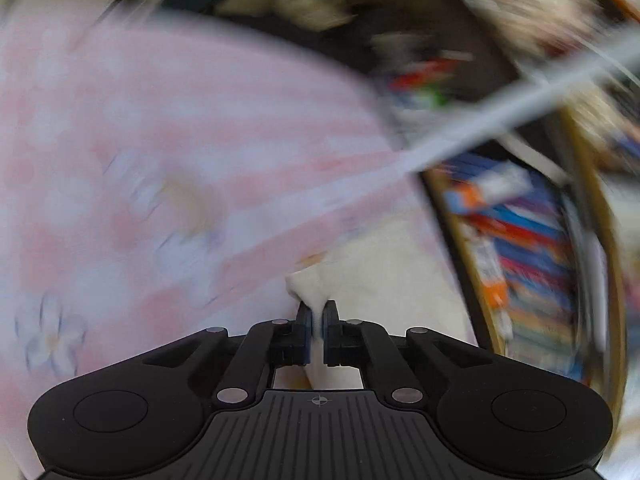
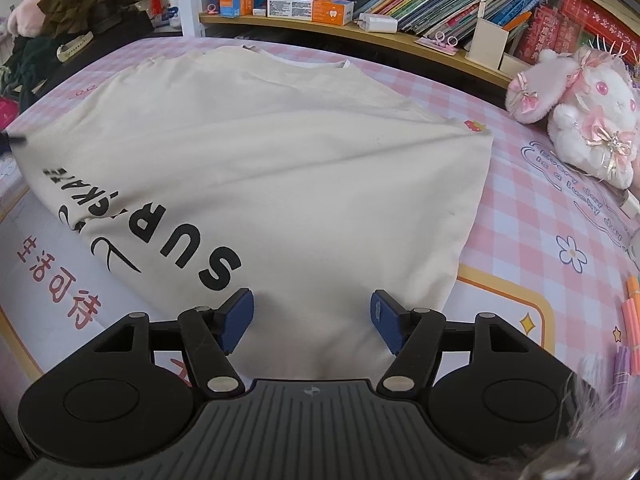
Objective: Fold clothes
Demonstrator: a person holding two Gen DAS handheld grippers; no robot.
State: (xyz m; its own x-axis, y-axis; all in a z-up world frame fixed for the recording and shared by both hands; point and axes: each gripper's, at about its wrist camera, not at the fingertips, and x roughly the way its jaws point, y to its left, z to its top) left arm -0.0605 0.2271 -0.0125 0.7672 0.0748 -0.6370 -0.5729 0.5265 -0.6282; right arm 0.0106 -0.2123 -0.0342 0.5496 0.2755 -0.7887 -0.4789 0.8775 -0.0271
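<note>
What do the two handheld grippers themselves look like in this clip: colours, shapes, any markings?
Both the left gripper and the right gripper are matte black, with a ribbed centre plate bearing a small crosshair mark, round housings either side, and linkage arms with silver pivot pins. The fingers carry blue pads. No cables or sleeves show.

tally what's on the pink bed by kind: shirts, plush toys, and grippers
cream shirts: 1
plush toys: 1 cluster, separate toys cannot be told apart
grippers: 2, left gripper and right gripper
total: 4
</note>
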